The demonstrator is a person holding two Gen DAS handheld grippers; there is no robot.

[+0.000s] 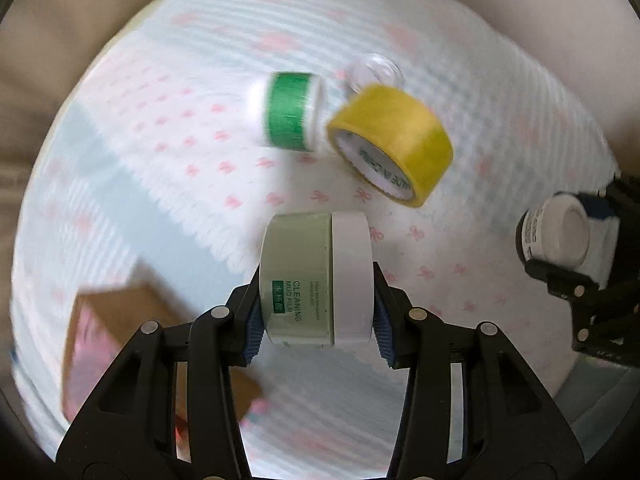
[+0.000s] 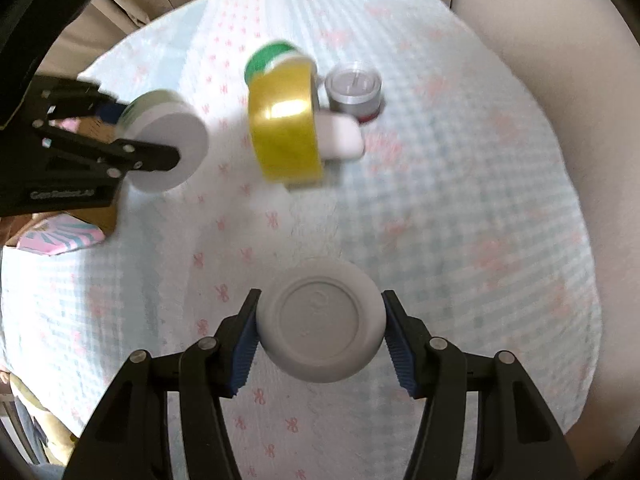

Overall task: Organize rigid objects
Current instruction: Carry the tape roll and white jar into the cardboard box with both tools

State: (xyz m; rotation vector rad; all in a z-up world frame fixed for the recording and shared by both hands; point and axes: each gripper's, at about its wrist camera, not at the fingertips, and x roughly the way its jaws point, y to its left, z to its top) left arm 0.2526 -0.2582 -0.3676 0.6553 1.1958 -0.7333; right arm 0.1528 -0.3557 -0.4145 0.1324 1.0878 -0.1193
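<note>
A pale blue cloth (image 1: 132,184) with small pink bows covers the counter in front of you, with beige curtains and upholstery behind it. Your left tool (image 1: 316,316) is closed on a pale green jar (image 1: 314,276) with a white lid, printed "CLEANING MUD FILM"; the jar lies sideways between the blue pads, which press its base and its lid. Your right tool (image 2: 320,334) is clamped on a small jar with a white cap (image 2: 320,322), the cap facing the camera and the pads touching its two sides; from the left wrist view the same jar shows a dark body with a label. Beyond the tools, near the middle of the cloth, a yellow tape roll (image 1: 394,144) stands on edge, tilted. Just beside it is a white bottle with a green label (image 1: 288,110), and behind them a clear, round-lidded container (image 2: 354,90). A white, rounded object (image 2: 340,138) sits right next to the tape roll in the right wrist view. Low on your left lies a brown cardboard box (image 1: 116,328) with something pink in it.
</note>
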